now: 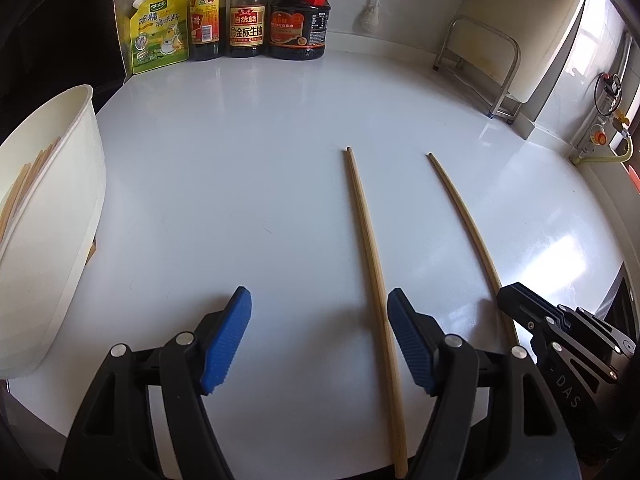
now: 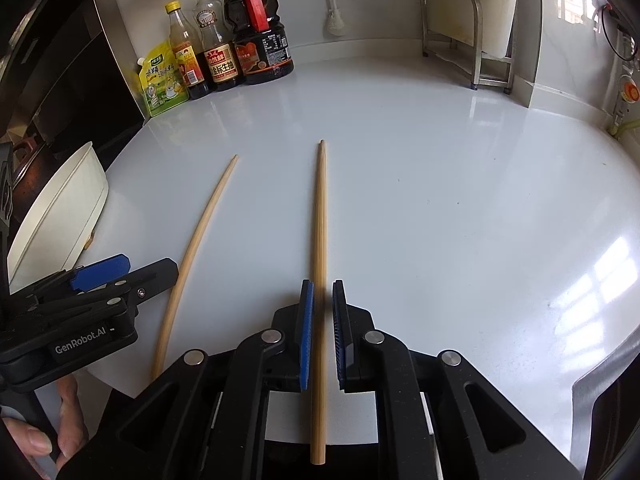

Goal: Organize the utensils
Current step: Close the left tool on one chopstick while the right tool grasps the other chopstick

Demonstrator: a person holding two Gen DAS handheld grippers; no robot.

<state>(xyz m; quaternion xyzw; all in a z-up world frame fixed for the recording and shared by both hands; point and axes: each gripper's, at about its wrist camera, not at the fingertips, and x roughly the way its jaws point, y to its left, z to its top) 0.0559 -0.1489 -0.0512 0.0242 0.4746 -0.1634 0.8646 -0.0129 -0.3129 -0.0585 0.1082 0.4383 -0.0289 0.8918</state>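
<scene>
The right gripper (image 2: 320, 330) is seen nearly closed around a chopstick (image 2: 319, 280), which runs lengthwise between its blue pads (image 2: 306, 332); whether the pads actually press it cannot be told. The left gripper (image 1: 318, 336) is held wide apart, and a second chopstick (image 1: 370, 240) lies on the white counter (image 1: 240, 180) just inside its right pad (image 1: 404, 336), pointing away along the fingers. A small sideways shift is judged enough to centre it. A white tub (image 1: 52, 216) with more chopsticks inside is found at the far left, nearer the left gripper.
</scene>
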